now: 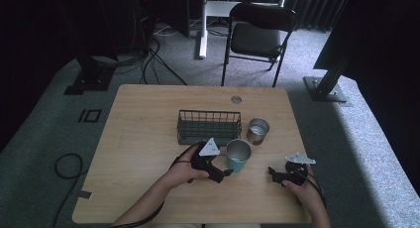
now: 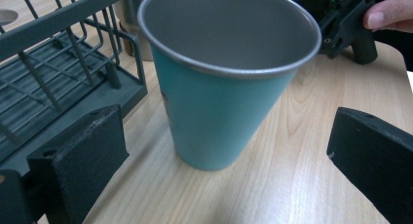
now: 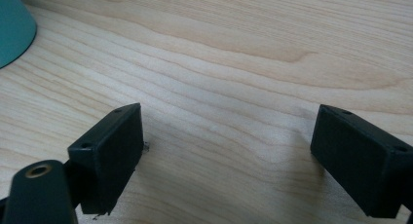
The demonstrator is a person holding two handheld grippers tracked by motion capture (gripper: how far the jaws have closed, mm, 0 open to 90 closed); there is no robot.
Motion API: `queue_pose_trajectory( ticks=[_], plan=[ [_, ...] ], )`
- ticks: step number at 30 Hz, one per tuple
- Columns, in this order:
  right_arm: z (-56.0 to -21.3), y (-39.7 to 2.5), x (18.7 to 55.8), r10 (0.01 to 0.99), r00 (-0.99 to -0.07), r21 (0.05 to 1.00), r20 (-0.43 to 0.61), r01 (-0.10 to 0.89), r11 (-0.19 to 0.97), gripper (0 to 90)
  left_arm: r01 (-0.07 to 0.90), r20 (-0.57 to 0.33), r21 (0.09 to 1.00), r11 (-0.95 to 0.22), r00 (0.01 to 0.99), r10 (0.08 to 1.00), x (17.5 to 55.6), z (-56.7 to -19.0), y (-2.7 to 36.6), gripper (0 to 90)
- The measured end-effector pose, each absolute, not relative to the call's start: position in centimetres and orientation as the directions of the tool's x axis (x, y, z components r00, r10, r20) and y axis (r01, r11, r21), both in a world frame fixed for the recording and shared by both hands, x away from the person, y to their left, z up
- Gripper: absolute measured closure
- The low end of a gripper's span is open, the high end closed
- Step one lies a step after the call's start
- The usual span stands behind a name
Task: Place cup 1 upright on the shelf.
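Your left gripper [image 1: 225,173] is spread wide, just short of the teal cup [image 1: 238,156] at its 1 o'clock. Your right gripper [image 1: 272,172] gapes over bare table [image 1: 143,139]. Beyond, the wire basket [image 1: 209,125]; the steel cup [image 1: 257,131] looks empty.

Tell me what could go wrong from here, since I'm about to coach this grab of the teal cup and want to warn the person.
The teal cup is tall, narrow at its base and stands free; the open left gripper has one of its fingers on each side, so a nudge from one could tip it. It stands close beside the wire basket and the steel cup, and might knock either. The right gripper waits open nearby and may crowd the lift.
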State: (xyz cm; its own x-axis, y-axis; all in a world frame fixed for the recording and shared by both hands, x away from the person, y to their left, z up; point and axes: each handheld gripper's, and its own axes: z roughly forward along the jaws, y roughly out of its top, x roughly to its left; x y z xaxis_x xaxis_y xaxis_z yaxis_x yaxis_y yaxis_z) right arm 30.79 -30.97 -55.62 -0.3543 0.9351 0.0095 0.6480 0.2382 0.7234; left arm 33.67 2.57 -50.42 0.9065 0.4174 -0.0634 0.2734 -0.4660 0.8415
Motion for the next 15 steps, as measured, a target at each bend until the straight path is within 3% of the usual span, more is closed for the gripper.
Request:
queue_pose_trajectory(
  ticks=[15],
  plan=[
    [-55.6,-31.0,30.8,0.935,-0.355,0.723,0.010,0.648,0.238,11.6,0.272,-0.060,0.856,-0.439,0.896,0.439,35.3,-51.1,0.6,1.4]
  ],
)
